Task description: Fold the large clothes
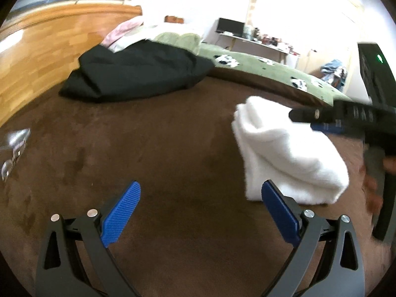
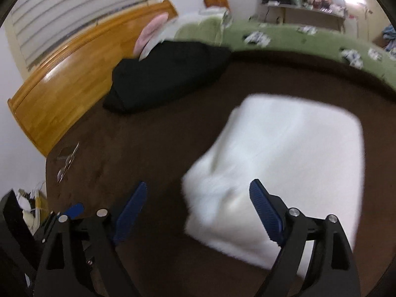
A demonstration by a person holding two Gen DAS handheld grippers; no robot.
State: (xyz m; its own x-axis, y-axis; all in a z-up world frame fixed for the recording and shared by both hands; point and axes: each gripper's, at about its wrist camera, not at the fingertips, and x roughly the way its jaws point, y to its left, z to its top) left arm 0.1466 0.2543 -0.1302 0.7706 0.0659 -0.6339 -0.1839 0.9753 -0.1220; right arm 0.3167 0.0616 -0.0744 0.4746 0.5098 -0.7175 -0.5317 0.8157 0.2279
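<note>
A folded white garment [image 1: 284, 153] lies on the brown bed cover [image 1: 160, 148]; it also shows in the right wrist view [image 2: 284, 160]. My left gripper [image 1: 200, 212] is open and empty, low over the cover, just left of the garment's near corner. My right gripper [image 2: 198, 210] is open and empty above the garment's near left edge, its right finger over the white cloth. From the left wrist view the right gripper [image 1: 321, 120] reaches in from the right above the garment. A folded black garment [image 1: 136, 74] lies farther back; it also shows in the right wrist view [image 2: 168, 74].
A wooden headboard [image 1: 37, 57] runs along the left. A green patterned blanket [image 1: 259, 66] and pillows [image 1: 123, 32] lie at the back. Eyeglasses [image 2: 66, 163] rest on the cover at the left. A cluttered desk [image 1: 259, 39] stands against the far wall.
</note>
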